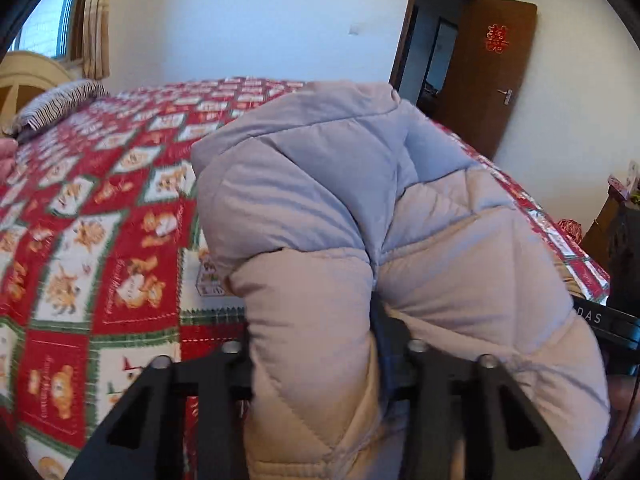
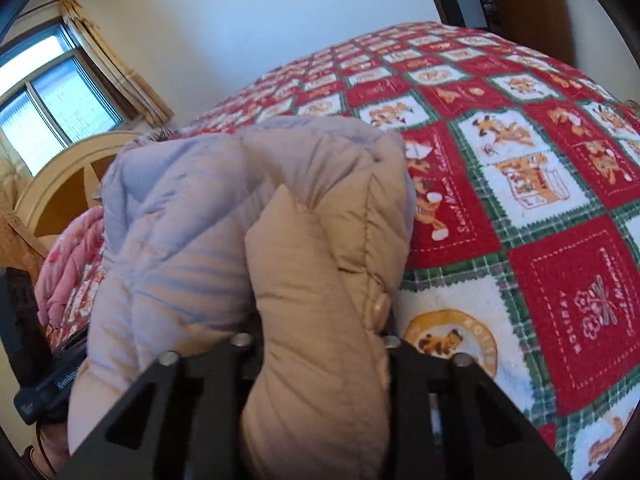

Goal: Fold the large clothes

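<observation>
A beige quilted puffer jacket [image 1: 360,208] hangs bunched over the bed. My left gripper [image 1: 320,356] is shut on a thick fold of the jacket, which bulges between its black fingers. In the right wrist view the same jacket [image 2: 256,216] fills the left middle, and my right gripper [image 2: 316,344] is shut on another puffy fold with a beige button beside it. Both fingertips are buried in fabric. The other gripper's black body shows at the right edge of the left view [image 1: 612,332] and at the left edge of the right view [image 2: 44,392].
The bed has a red, white and green patchwork blanket [image 2: 520,184]. A striped pillow [image 1: 60,104] and a cream headboard [image 2: 68,184] lie at the head end with pink bedding [image 2: 68,256]. A brown door [image 1: 492,72] stands open at the far wall.
</observation>
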### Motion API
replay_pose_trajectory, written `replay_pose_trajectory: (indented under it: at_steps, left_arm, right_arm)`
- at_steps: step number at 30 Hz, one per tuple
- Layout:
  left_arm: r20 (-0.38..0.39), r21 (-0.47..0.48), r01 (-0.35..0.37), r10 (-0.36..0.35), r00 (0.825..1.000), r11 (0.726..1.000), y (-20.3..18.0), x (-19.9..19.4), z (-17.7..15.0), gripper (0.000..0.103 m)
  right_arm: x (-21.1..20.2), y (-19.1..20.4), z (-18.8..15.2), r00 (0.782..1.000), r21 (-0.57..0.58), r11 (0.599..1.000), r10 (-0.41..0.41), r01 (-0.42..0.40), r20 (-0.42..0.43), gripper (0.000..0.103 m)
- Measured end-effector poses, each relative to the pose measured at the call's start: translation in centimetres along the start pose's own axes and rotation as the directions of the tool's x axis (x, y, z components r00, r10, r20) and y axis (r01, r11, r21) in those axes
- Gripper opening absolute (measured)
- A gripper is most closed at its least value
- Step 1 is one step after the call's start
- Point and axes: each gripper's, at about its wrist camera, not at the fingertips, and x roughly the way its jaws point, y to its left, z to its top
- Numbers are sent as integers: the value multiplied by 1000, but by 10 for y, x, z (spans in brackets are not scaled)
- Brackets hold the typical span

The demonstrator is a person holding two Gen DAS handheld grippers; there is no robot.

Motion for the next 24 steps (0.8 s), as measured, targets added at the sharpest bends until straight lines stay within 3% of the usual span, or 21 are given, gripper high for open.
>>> replay_pose_trajectory:
  at_steps: [7, 13, 18, 24]
  left_arm:
    - [134, 64, -8, 0, 991, 998, -23, -93, 15, 33]
    - [232, 74, -37, 19, 972, 997, -17, -169, 22, 33]
    - [252, 42, -84, 71, 965, 996, 16, -196, 20, 33]
    - [250, -38, -144, 149, 957, 989, 65, -216, 5, 33]
  right_arm:
    - [-53, 28, -9, 988, -30, 995, 102, -100, 111, 21]
    - [-94, 75, -14, 958, -98, 975, 216, -201, 189, 20]
    - [-97, 120, -15, 941, -168, 950, 291, -263, 173, 19]
    - [-73, 174, -17, 935, -243, 921, 338, -304, 111, 19]
